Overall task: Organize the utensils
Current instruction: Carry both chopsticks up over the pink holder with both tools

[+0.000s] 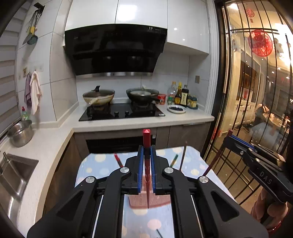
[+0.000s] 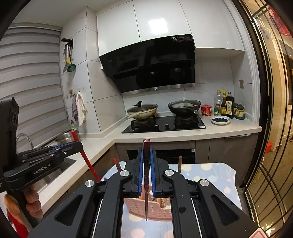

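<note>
Grippers: two (image 1: 146, 155) (image 2: 146, 157)
Chopsticks held: two (image 1: 146, 139) (image 2: 146, 148)
Pink holder: one (image 2: 155, 206)
Pans on stove: two (image 2: 142, 109) (image 2: 184, 106)
Steel pot: one (image 1: 20, 132)

White cabinets (image 1: 117, 11), black hood (image 1: 115, 49), blinds (image 2: 29, 76)

- Two pans, one lidded (image 2: 142, 109) and one black (image 2: 184, 106), sit on the hob (image 2: 163, 124).
- Sauce bottles (image 2: 226, 105) stand at the worktop's (image 2: 183, 134) right end, beside a plate of dark berries (image 2: 220, 120).
- A steel pot (image 1: 20, 133) sits near the sink (image 1: 16, 172).
</note>
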{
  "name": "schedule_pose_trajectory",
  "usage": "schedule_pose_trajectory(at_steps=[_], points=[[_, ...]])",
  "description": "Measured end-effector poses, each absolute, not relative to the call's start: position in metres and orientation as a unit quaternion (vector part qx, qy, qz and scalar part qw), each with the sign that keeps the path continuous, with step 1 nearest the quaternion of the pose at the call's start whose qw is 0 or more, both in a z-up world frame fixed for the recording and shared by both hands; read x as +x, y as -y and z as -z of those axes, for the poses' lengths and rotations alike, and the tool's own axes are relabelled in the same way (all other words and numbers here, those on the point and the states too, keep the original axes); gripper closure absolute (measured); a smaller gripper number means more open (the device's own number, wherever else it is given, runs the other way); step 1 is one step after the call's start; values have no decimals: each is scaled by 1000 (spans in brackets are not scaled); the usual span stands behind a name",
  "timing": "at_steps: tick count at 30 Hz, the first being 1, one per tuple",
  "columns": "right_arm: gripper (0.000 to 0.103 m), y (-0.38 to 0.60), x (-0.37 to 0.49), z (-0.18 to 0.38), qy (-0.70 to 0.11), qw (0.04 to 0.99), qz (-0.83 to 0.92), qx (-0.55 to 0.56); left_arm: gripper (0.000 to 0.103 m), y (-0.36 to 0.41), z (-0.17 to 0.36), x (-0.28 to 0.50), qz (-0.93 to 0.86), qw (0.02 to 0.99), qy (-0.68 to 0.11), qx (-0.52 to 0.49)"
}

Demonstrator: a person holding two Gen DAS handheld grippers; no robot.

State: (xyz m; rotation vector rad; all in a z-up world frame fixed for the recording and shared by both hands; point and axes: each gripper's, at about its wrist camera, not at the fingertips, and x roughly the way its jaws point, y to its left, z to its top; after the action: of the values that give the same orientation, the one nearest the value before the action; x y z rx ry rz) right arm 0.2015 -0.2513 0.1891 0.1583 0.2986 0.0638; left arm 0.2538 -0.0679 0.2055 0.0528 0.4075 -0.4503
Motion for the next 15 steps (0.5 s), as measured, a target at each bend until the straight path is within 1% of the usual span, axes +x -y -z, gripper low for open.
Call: schedule_pose_trajectory(at_steps=[4, 7, 10, 15], points=[[96, 252, 232, -206, -141, 987, -25, 78, 96, 76, -223, 275, 219, 956, -192, 23], [96, 251, 257, -206, -148, 986, -20, 75, 96, 81, -226, 290, 215, 957, -194, 25], [96, 249, 280, -195, -166, 983, -19, 76, 96, 87, -219, 307, 214, 954, -207, 26], [96, 242, 303, -166, -203, 976, -21, 70, 96, 93, -193, 327, 210, 948, -237, 32]])
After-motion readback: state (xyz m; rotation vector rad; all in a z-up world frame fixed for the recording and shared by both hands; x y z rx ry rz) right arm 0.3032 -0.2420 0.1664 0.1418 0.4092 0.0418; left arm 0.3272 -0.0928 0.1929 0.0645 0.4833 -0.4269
